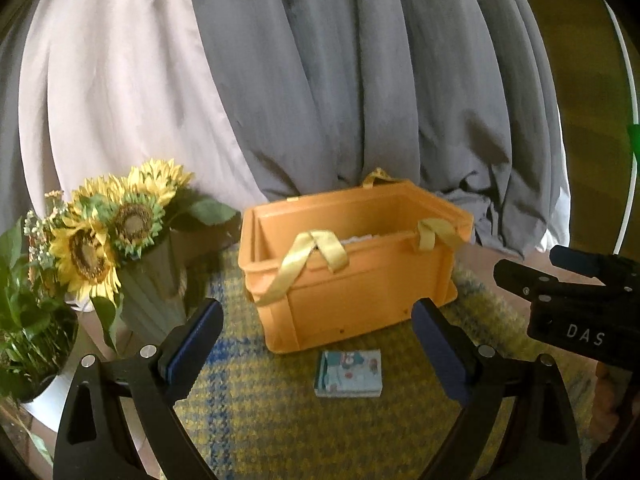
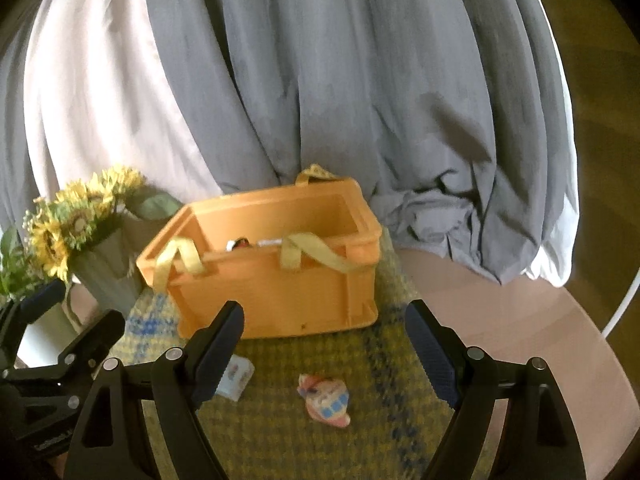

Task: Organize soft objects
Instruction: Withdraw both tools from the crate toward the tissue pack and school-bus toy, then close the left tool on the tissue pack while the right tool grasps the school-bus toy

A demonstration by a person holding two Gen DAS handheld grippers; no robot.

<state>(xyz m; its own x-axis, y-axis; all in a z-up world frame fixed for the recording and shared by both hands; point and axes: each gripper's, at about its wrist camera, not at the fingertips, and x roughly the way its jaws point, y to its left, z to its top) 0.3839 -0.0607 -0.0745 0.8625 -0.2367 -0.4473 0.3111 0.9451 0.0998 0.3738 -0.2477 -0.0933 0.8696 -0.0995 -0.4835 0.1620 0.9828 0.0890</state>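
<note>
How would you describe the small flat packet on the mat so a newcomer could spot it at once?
Start at the orange crate with yellow straps, standing on the yellow-and-blue mat. Just in front of its near wall lies the packet, flat and rectangular. Its teal-and-white print and squared edges set it apart from the rounded pink toy lying to its right on the mat.

Smooth matt orange plastic crate (image 1: 352,288); satiny yellow ribbon handles (image 1: 304,260); rough woven mat (image 1: 256,412); creased grey cloth curtain (image 1: 360,80)
</note>
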